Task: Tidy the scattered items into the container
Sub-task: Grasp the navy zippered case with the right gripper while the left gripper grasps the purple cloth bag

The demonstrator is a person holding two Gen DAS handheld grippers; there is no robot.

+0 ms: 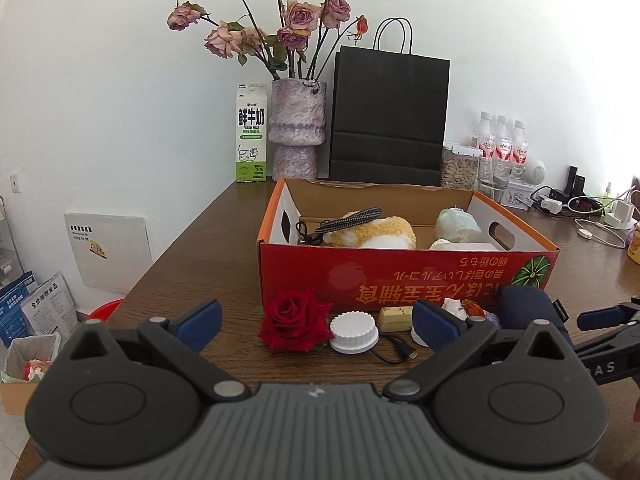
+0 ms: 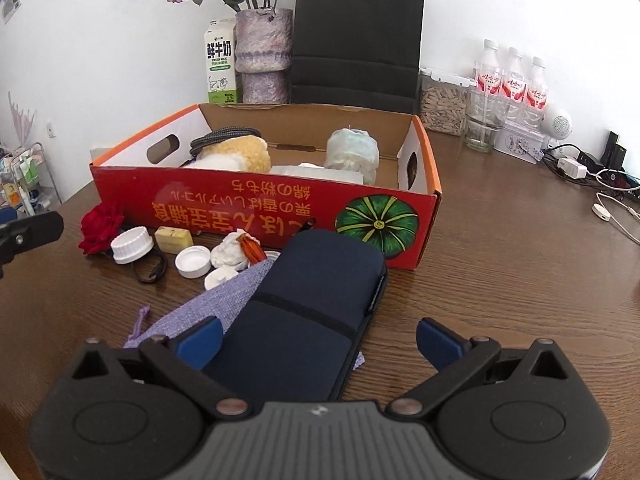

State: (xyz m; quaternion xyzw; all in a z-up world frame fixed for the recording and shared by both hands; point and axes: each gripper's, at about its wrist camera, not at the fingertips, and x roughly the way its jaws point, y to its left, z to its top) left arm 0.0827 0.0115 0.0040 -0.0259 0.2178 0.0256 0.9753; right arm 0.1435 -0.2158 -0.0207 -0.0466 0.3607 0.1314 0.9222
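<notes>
- The left gripper (image 1: 316,322) has its fingers spread wide with nothing in them, low over the table (image 1: 208,248) before the red rose (image 1: 293,320) and white ribbed cap (image 1: 354,332).
- The right gripper (image 2: 318,338) is likewise wide open and empty, its fingers to either side of the near end of the navy pouch (image 2: 316,304).
- The pouch lies on a lavender knit bag (image 2: 224,300), against the front of the red cardboard box (image 2: 256,212).
</notes>
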